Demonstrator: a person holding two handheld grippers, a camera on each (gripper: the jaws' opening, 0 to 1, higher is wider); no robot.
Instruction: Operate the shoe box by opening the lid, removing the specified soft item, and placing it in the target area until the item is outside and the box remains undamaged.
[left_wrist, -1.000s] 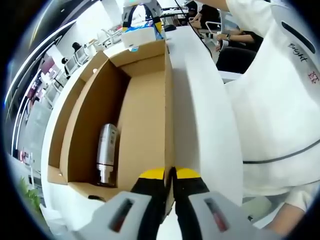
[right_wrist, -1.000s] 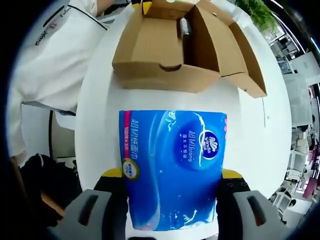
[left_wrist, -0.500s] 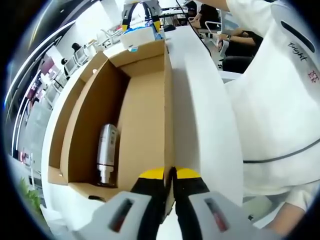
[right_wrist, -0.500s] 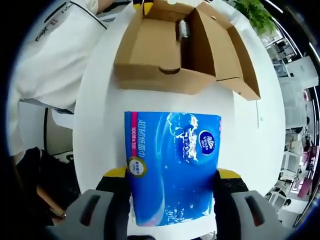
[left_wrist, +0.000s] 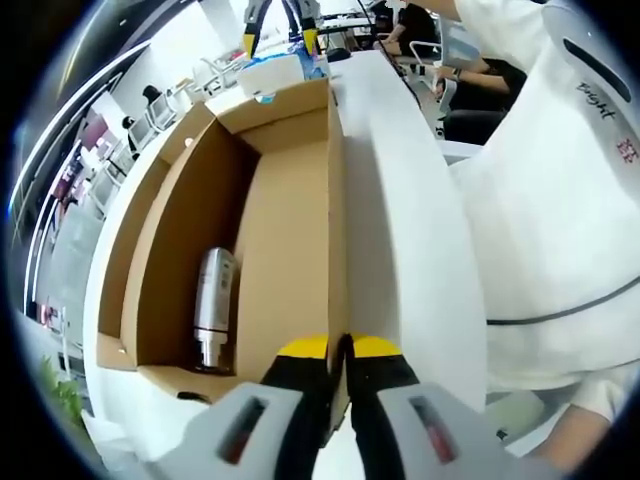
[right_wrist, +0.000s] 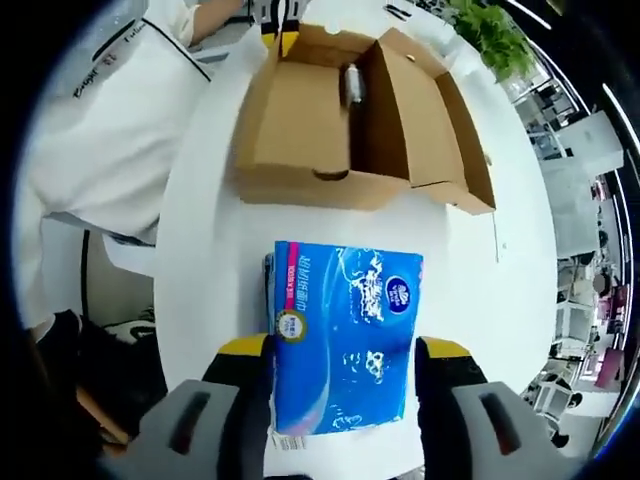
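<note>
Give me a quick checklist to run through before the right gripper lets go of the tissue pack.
1. Tissue pack is out of the shoe box: ok, it lies between the jaws on the near side of the box, apart from it.
2. Pack resting on the white table: cannot tell, contact underneath is hidden.
3. Right gripper grip: ok, both jaws bracket the pack's sides.
4. Left gripper steadying the box: ok, jaws closed on the cardboard wall edge.
5. Box undamaged: ok, lid and flaps open, no visible tears.
6. Metal bottle left inside: ok, lying on the box floor.
</note>
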